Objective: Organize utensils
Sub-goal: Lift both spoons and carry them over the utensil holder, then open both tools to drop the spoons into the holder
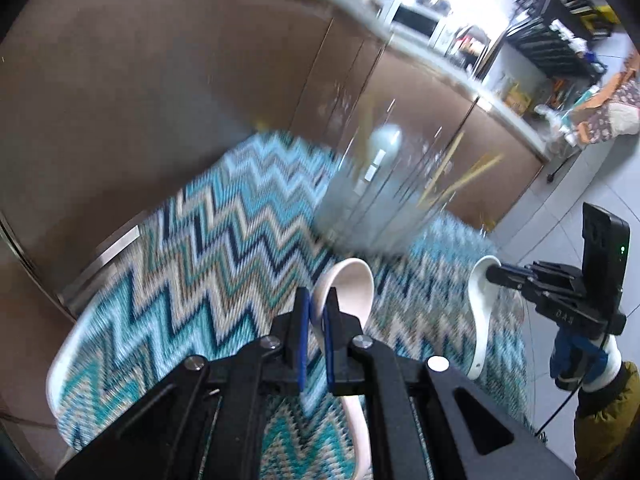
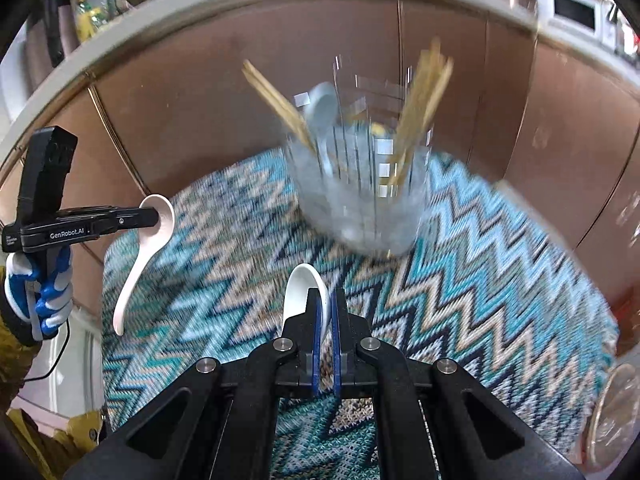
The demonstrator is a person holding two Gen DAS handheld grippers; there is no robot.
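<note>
Presently, listed left to right from the right wrist view.

Item: left gripper (image 2: 158,212), held at the far left in a blue-and-white gloved hand (image 2: 40,292). Its fingers are clamped on the bowl of a white ceramic spoon (image 2: 140,264), whose handle hangs down over the left edge of the table. In the left wrist view the same spoon (image 1: 352,292) is pinched between the blue pads (image 1: 304,320) by the wall of its bowl.

Item: zigzag cloth (image 2: 224,280), teal, beige and navy, covering the round table; image blurred.

Item: right gripper (image 2: 326,308), low centre, closed on a second white spoon (image 2: 304,292) by its bowl edge. In the left wrist view this gripper (image 1: 490,272) enters from the right with its spoon (image 1: 482,312) hanging handle-down above the cloth.

Item: clear glass holder (image 2: 360,200), standing on the cloth beyond both grippers, blurred. It contains wooden chopsticks (image 2: 420,112) leaning outward to both sides, and a pale spoon (image 2: 322,112) upright among them.

Item: brown cabinet fronts (image 2: 200,100) behind the table.
</note>
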